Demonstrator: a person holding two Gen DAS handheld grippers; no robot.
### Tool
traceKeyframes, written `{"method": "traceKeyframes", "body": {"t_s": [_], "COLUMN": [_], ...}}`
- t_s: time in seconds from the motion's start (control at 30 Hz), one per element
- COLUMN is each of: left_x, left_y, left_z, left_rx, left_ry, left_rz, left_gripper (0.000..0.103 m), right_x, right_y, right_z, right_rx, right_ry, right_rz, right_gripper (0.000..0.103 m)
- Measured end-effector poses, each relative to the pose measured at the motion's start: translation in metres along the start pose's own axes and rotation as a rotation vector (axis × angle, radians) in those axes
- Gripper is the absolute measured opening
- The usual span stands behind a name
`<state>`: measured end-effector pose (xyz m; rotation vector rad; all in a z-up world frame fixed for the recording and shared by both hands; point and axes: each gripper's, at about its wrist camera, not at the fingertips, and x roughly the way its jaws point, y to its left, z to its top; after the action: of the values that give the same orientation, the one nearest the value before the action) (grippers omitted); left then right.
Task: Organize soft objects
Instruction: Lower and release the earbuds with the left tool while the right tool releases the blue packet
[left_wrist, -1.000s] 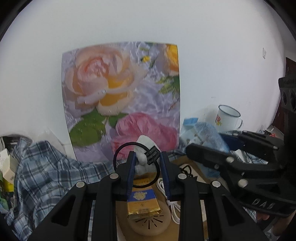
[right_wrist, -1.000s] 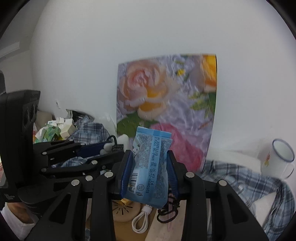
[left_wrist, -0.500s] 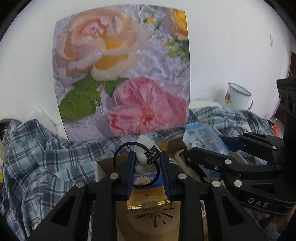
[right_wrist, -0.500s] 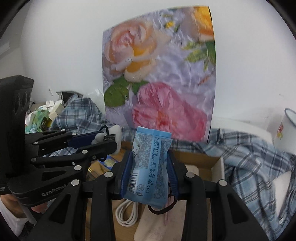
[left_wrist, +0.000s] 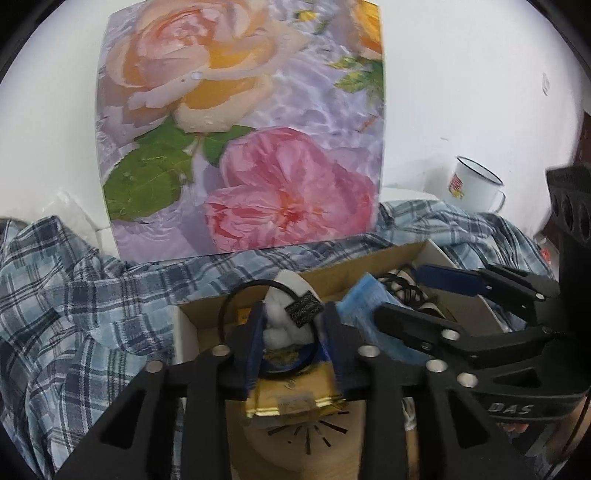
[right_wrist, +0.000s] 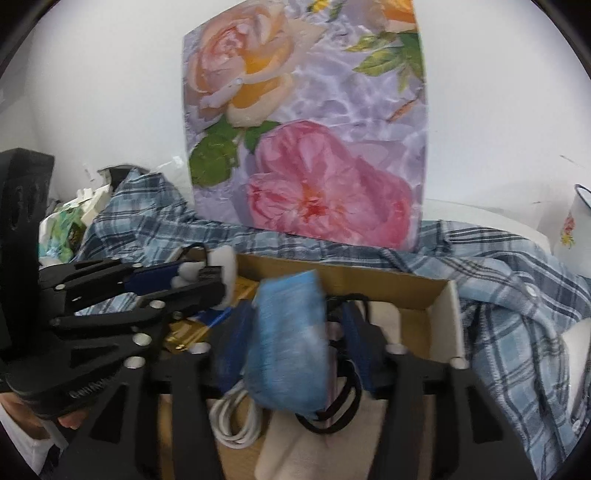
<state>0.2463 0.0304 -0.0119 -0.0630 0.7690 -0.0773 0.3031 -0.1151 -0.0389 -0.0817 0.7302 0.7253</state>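
I have both grippers over the open cardboard box (right_wrist: 439, 295), which sits in a rumpled blue plaid shirt (right_wrist: 509, 295) below the rose picture (left_wrist: 243, 125) that leans on the wall.

My left gripper (left_wrist: 293, 325) has just been opening its jaws. The white plush toy (left_wrist: 284, 317), with its black loop and dark tag, is between the blue pads; I see a gap on its right side, so the pads no longer press it. It hangs above a gold-and-blue packet (left_wrist: 295, 391) and a round wooden piece (left_wrist: 306, 439) near the box's left wall.

My right gripper (right_wrist: 291, 339) has also just been opening. The blue tissue pack (right_wrist: 288, 339) is blurred between its spread fingers (right_wrist: 232, 343), clear of the right pad; whether the left pad touches it I cannot tell. Under it lie a coiled white cable (right_wrist: 236, 421) and a black cord (right_wrist: 340, 406). A white enamel mug (left_wrist: 476, 184) stands beyond the box's right rear corner.
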Motion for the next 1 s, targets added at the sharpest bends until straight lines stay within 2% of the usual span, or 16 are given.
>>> {"method": "traceKeyframes", "body": {"t_s": [0.07,0.13,0.2,0.37,0.73,1.0], "left_x": [-0.003,-0.007,-0.01,-0.011,-0.018,-0.035], "left_y": [0.008,0.017,0.02,0.01,0.008,0.004], "left_z": [0.002,0.003,0.004,0.004,0.006,0.012], "left_rx": [-0.041,-0.079,-0.096,-0.037,-0.038,-0.012], "left_ry": [-0.011,-0.038,-0.045,-0.063,-0.075,-0.13], "left_rz": [0.038,0.024,-0.019,0.048,0.037,0.039], "left_gripper": [0.081,0.091,0.091,0.091,0.092,0.092], "right_x": [-0.003,-0.006,-0.009,-0.01,-0.015,-0.031], "right_y": [-0.007,-0.015,-0.021,-0.021,-0.017,-0.009], "right_z": [0.0,0.0,0.001,0.001,0.004,0.01], "right_rx": [0.028,0.058,0.089,0.079,0.067,0.038], "right_ry": [-0.004,-0.013,-0.022,-0.022,-0.026,-0.055], "right_rz": [-0.003,0.004,0.014,0.011,0.021,0.034], "right_gripper": [0.073,0.09,0.1,0.101,0.102,0.102]}}
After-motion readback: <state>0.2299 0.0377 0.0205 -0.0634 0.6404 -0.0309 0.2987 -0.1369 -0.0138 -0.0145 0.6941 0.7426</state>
